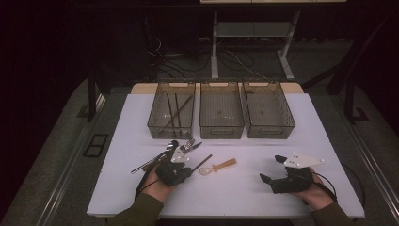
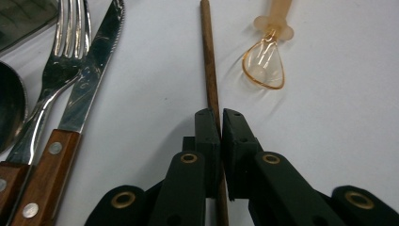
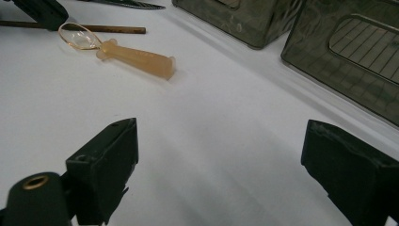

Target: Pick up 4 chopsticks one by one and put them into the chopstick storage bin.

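2 hand-held grippers: left hand-held gripper point(image 2: 221, 123) clamps a brown chopstick point(image 2: 209, 66); right hand-held gripper point(image 3: 219, 160) gapes wide; no legible writing.

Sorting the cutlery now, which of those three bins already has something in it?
The left bin: dark chopsticks lie inside; the middle and right bins look empty.

chopstick point(image 2: 210, 66): brown | spoon point(image 2: 266, 61): clear amber | knife point(image 2: 70, 127): silver blade, reddish-brown handle | table point(image 2: 339, 117): white

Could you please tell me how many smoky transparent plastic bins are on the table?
3, in a row along the far edge: the left smoky transparent plastic bin holding dark sticks, the middle bin, and the right bin.
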Tool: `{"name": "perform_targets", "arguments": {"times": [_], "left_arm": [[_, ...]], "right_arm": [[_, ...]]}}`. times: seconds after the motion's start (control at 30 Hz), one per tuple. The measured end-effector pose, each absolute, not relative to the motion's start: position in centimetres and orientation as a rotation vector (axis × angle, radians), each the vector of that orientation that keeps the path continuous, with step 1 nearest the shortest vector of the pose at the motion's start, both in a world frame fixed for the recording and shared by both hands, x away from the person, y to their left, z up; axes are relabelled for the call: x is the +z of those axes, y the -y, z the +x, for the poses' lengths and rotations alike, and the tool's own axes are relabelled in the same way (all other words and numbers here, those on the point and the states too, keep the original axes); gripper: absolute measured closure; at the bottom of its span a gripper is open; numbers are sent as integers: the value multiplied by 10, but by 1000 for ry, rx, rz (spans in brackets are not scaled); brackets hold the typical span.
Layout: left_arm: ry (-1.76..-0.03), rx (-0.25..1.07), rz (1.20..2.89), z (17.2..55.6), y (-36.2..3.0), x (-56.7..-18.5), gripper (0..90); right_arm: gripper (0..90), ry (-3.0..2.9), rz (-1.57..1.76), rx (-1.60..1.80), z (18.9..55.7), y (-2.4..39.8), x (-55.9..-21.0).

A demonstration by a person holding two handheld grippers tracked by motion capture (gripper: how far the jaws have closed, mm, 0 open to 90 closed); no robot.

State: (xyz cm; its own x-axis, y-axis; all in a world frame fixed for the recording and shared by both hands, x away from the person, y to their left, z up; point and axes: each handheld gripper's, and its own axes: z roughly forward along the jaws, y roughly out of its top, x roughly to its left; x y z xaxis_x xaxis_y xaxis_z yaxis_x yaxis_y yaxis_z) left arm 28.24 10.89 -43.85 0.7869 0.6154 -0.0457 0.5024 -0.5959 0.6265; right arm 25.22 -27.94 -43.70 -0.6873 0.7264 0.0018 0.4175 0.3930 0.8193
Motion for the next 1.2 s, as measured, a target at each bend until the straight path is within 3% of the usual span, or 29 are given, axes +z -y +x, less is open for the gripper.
{"name": "perform_targets", "arguments": {"times": [1.2], "left_arm": [[-809,141,2223,296,-134,-414,852]], "right_arm": [[117,-2300,993,1200,252,279,-437]]}}
